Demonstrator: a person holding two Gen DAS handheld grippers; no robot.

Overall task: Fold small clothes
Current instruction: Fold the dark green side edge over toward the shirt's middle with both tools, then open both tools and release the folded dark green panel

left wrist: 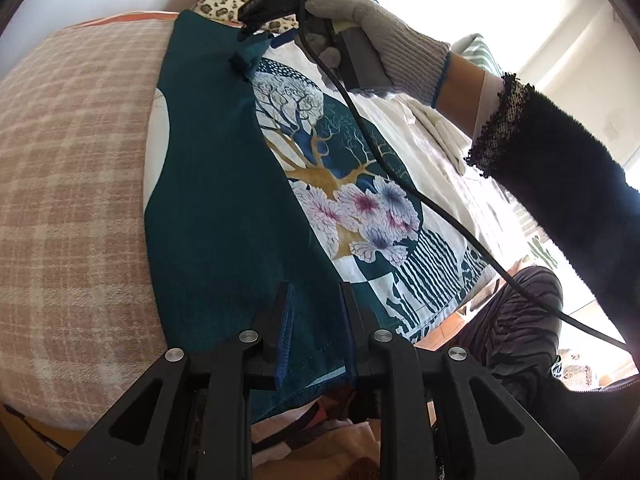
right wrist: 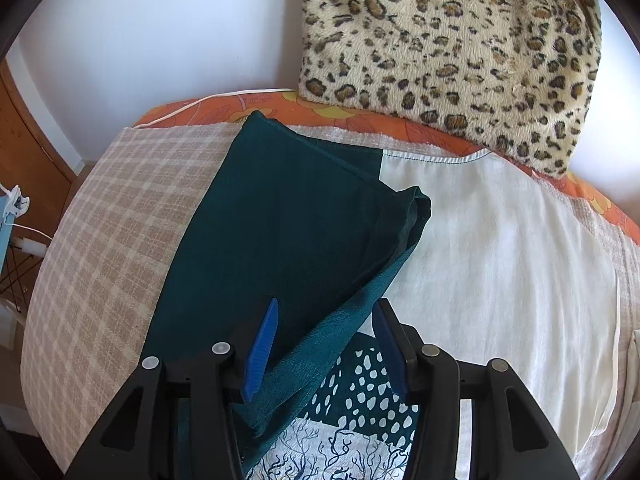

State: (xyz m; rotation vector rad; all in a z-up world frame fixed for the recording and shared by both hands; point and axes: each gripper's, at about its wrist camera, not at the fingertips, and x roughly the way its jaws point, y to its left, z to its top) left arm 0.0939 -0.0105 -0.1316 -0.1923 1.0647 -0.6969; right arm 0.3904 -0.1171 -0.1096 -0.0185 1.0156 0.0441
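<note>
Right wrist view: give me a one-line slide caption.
Right gripper, jaws open, around a folded-over teal flap of the printed garment, laid on a plaid blanket by a leopard-print cushion.

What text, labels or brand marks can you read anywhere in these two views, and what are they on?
None is legible in either view.
The teal garment carries only a printed picture of trees and flowers, with no lettering.
The leopard-print cushion and checked blanket show pattern only.
Small items at the lower right of the left wrist view are too blurred to read.
</note>
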